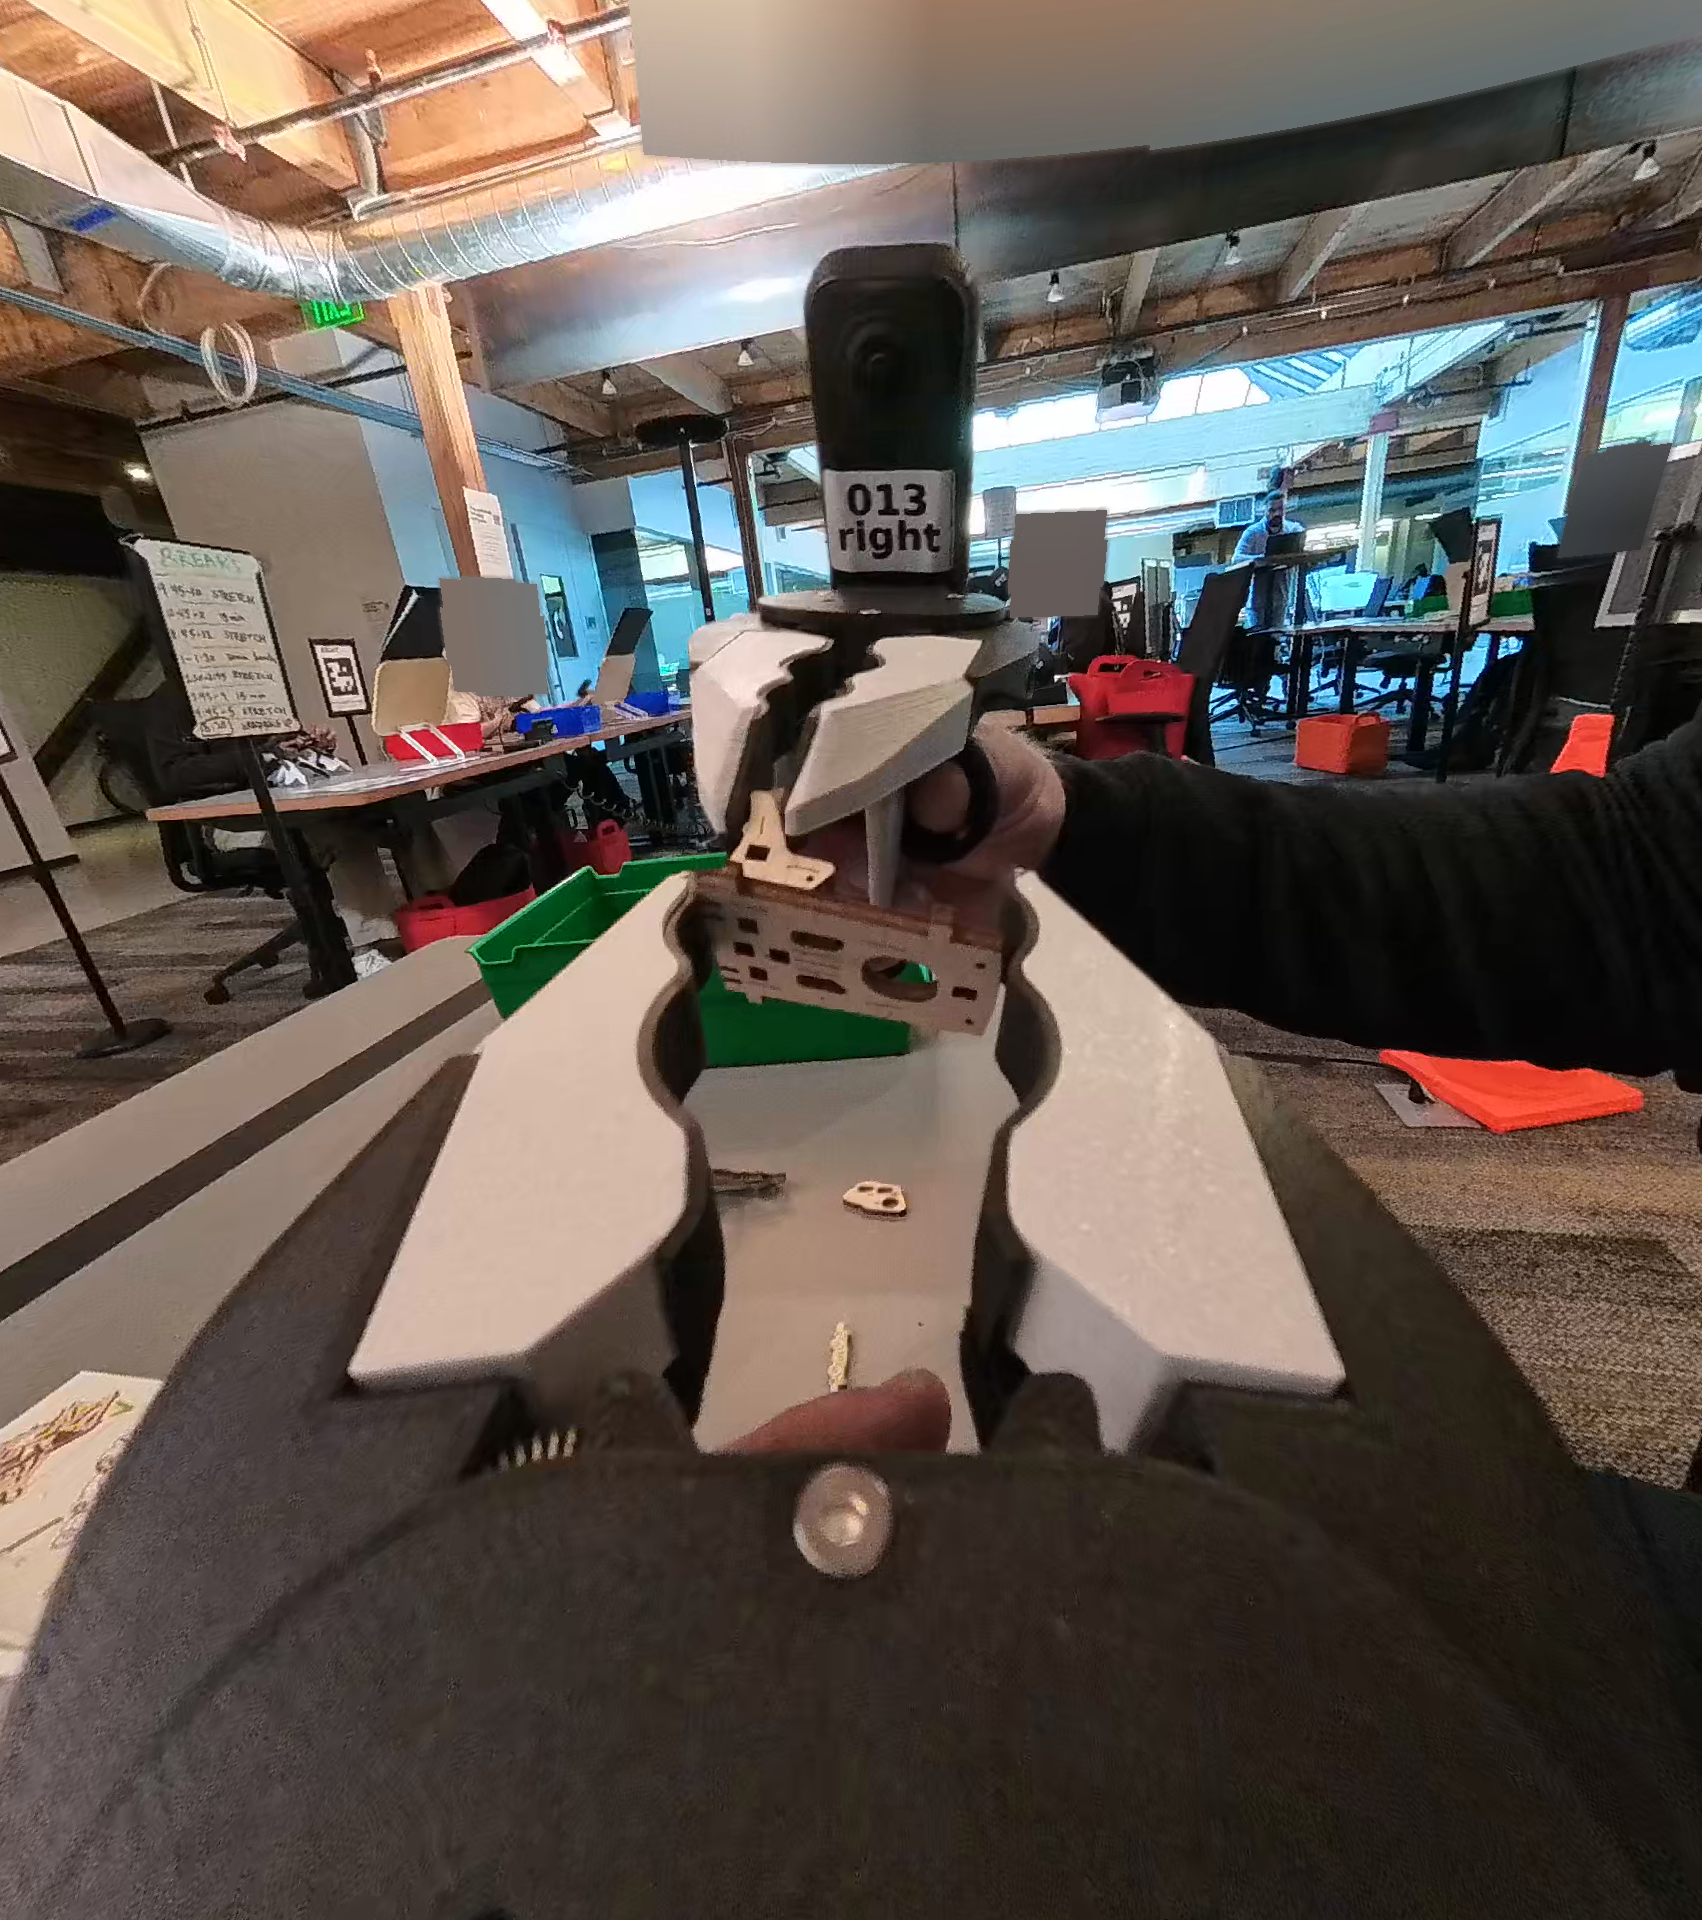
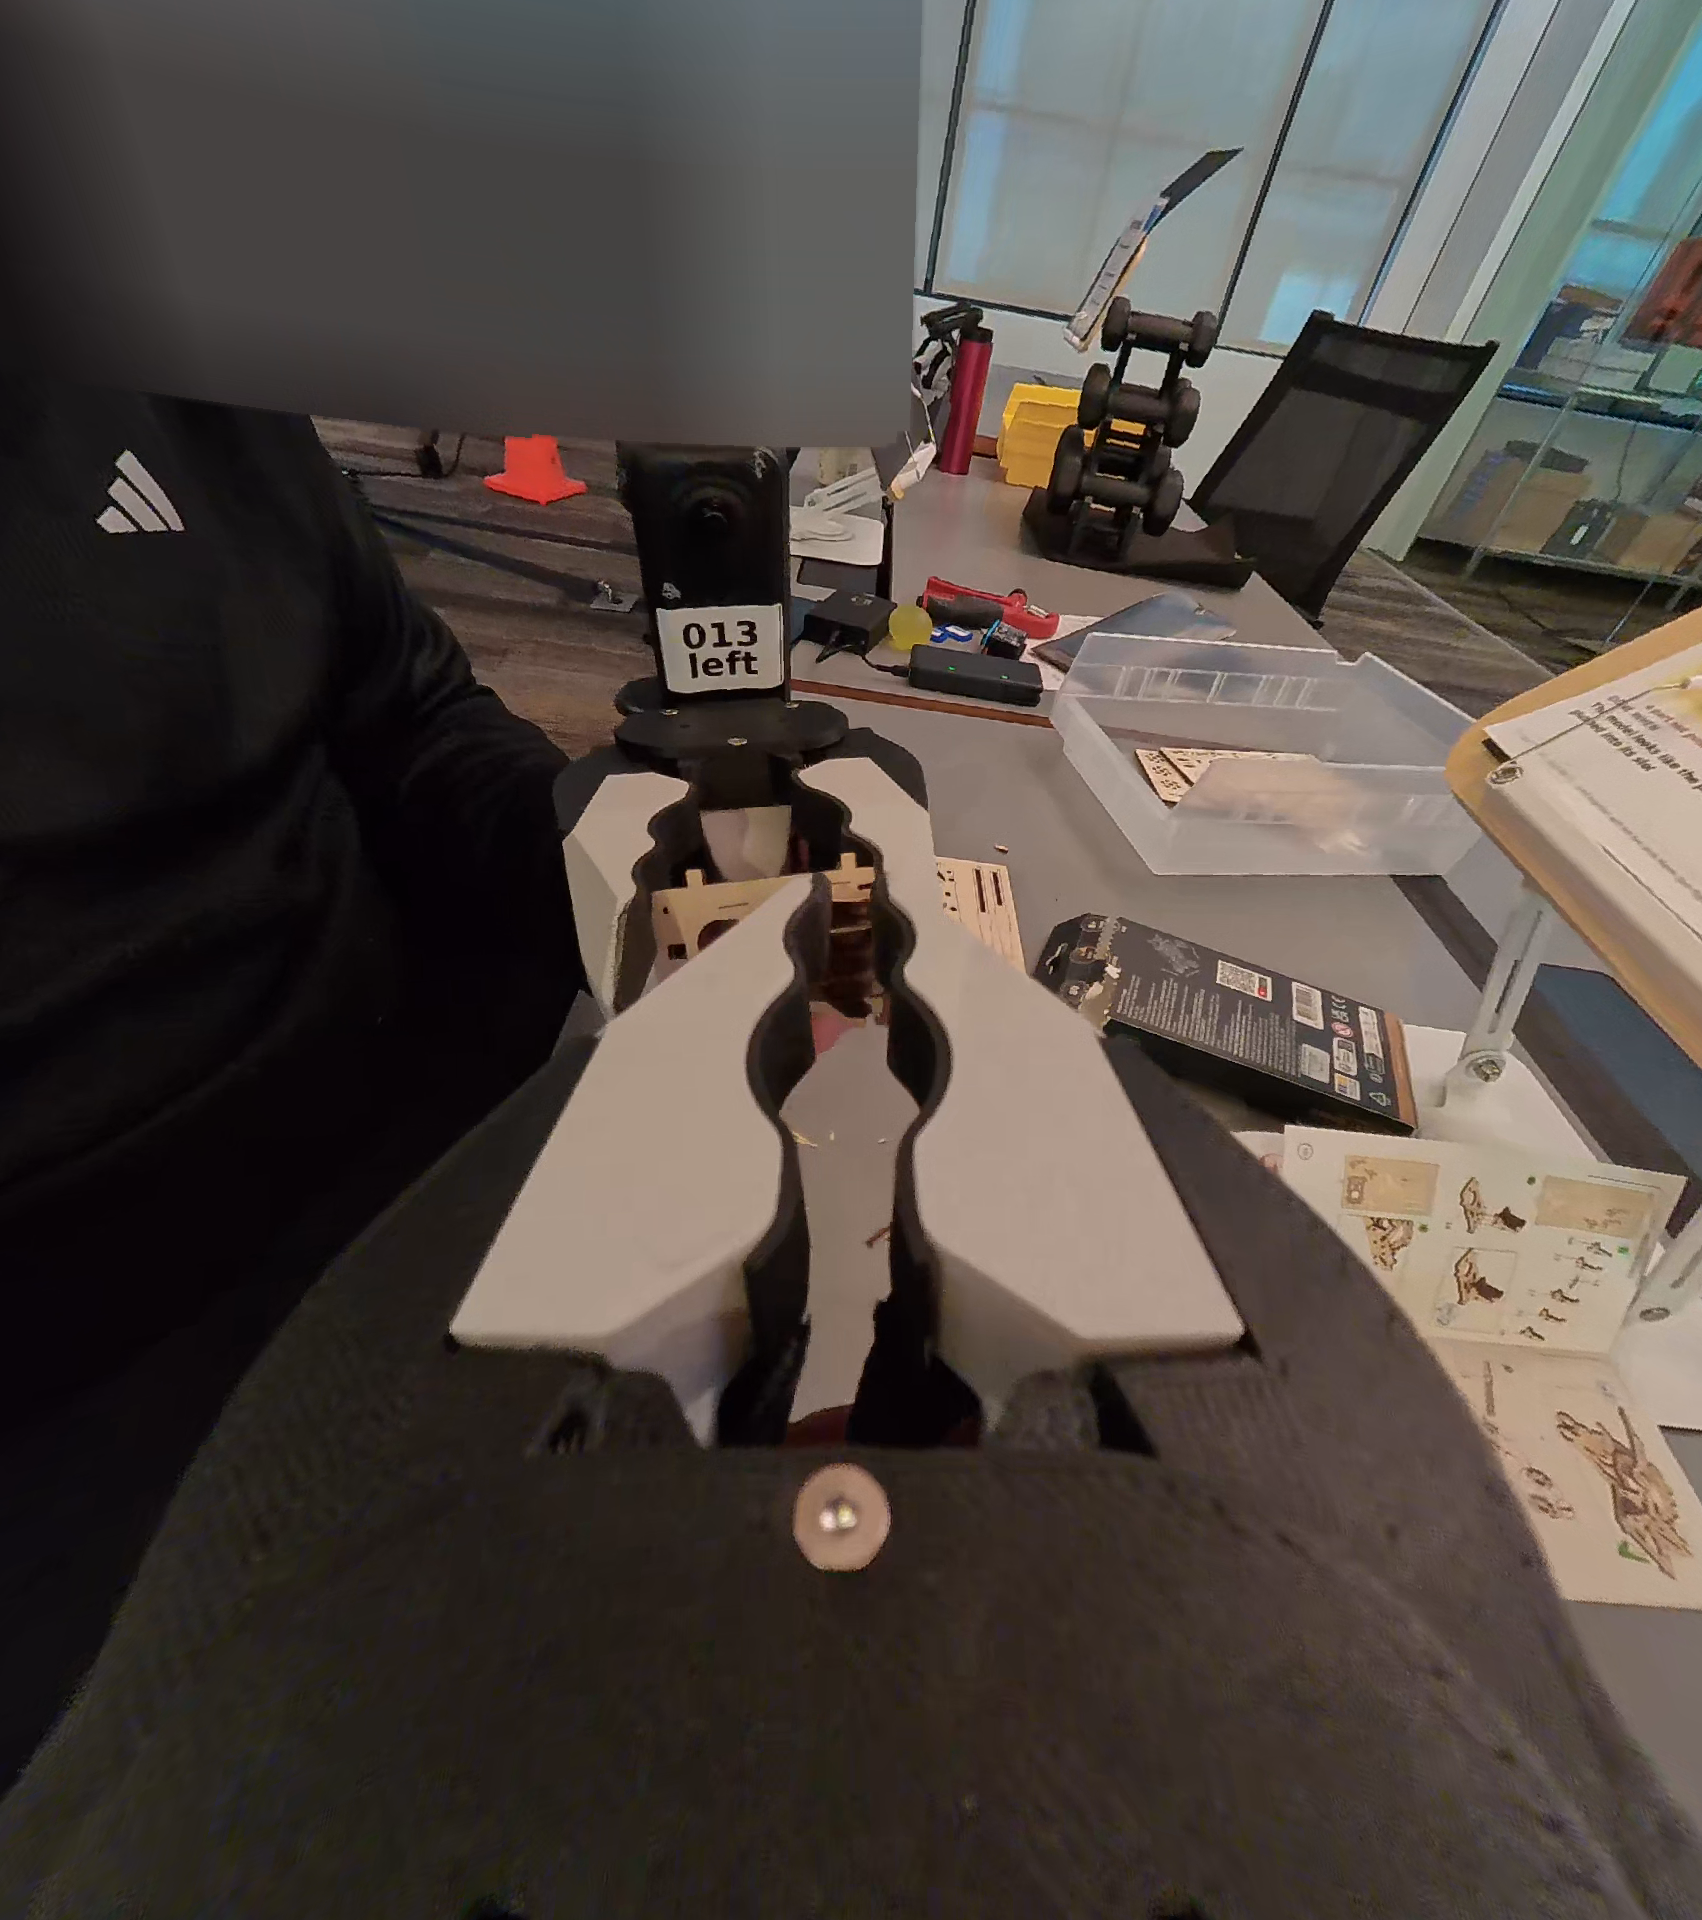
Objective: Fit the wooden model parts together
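Observation:
In the left wrist view my left gripper (image 1: 852, 935) is shut on a wooden model block (image 1: 857, 961), a layered plywood piece with several cut-outs, held above the white table (image 1: 826, 1122). My right gripper (image 1: 779, 826) comes down from above, shut on a small flat wooden part (image 1: 774, 854) that touches the block's top left edge. In the right wrist view my right gripper (image 2: 842, 894) is nearly closed over the block's layered edge (image 2: 847, 935). The left gripper (image 2: 743, 862) faces it, holding the block (image 2: 696, 920). The small part is hidden there.
Loose small wooden parts (image 1: 875, 1200) (image 1: 839, 1356) lie on the table under the grippers. A green bin (image 1: 608, 935) stands behind. To the right are a clear tray (image 2: 1262, 748) with wooden sheets, a black box (image 2: 1231, 1018), instruction sheets (image 2: 1481, 1247) and a book stand (image 2: 1657, 748).

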A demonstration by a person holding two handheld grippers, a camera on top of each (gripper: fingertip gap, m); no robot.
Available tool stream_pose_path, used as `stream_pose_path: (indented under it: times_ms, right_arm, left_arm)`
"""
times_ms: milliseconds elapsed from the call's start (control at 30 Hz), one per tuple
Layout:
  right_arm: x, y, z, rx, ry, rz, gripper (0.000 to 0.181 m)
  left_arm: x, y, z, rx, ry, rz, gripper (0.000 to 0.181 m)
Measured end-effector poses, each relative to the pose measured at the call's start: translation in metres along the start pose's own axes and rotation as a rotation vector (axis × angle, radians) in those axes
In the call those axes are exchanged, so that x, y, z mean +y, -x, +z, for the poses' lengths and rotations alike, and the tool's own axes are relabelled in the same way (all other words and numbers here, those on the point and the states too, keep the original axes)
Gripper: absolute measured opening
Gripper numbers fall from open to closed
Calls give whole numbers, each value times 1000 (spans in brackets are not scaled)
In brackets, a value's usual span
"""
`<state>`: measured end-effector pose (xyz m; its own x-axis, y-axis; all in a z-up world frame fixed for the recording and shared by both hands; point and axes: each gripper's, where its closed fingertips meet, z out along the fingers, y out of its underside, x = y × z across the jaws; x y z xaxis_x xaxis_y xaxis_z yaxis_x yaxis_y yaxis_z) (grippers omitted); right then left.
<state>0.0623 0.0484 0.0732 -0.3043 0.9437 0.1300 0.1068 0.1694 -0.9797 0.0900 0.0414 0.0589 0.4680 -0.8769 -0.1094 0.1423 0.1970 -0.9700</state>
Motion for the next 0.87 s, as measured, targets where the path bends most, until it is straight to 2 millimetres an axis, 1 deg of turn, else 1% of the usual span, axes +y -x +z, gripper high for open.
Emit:
stream_pose_path:
  times_ms: [133,167,200,233,333,400,467,500,533,567,600,633,667,700,733,767,800,833,867]
  right_arm:
    - [-1,1,-1,7,-7,-11,5]
    - [0,-1,-1,16,-3,3,14]
    - [2,-5,-2,31,9,28,32]
    - [4,-7,-3,37,21,57,29]
    - [13,-3,-6,33,46,47,5]
    - [19,-3,-6,57,77,49,5]
    - [26,-6,-9,90,99,81,5]
    - [30,-11,-13,116,102,109,5]
    - [36,-15,-17,141,112,138,4]
    - [45,-19,-21,174,137,165,4]
    - [57,-24,-25,211,178,193,4]
    - [70,-27,-28,240,223,221,5]
    - [84,-30,-30,267,273,243,5]
    - [99,-33,-32,301,332,258,5]
    - [114,-36,-33,331,392,273,5]
    - [127,-37,-32,352,440,286,5]
    - [138,-38,-30,375,481,295,5]
    - [148,-39,-28,399,520,302,5]
    - [156,-39,-26,411,553,306,5]
  left_arm:
    - [0,-1,0,3,-12,-13,53]
    - [0,-1,0,8,-24,-26,53]
    - [-1,-2,-1,23,-35,-40,53]
    - [0,-2,-1,29,-39,-51,53]
    - [6,0,0,35,-38,-80,53]
    - [13,1,0,49,-18,-101,54]
    - [17,6,-3,46,-3,-91,66]
    - [18,12,-8,39,2,-89,68]
    - [20,24,-13,11,15,-88,67]
    - [26,41,-18,-32,54,-78,66]
    - [38,62,-22,-89,128,-55,65]
    - [55,88,-27,-172,244,-28,63]
    - [75,117,-34,-270,379,-19,65]
    - [93,145,-43,-365,496,-27,71]
    - [106,169,-51,-439,573,-42,75]
    - [118,189,-58,-498,623,-76,74]
    - [129,205,-62,-540,653,-127,73]
    - [138,220,-66,-589,666,-170,68]
    - [150,229,-68,-608,690,-221,63]
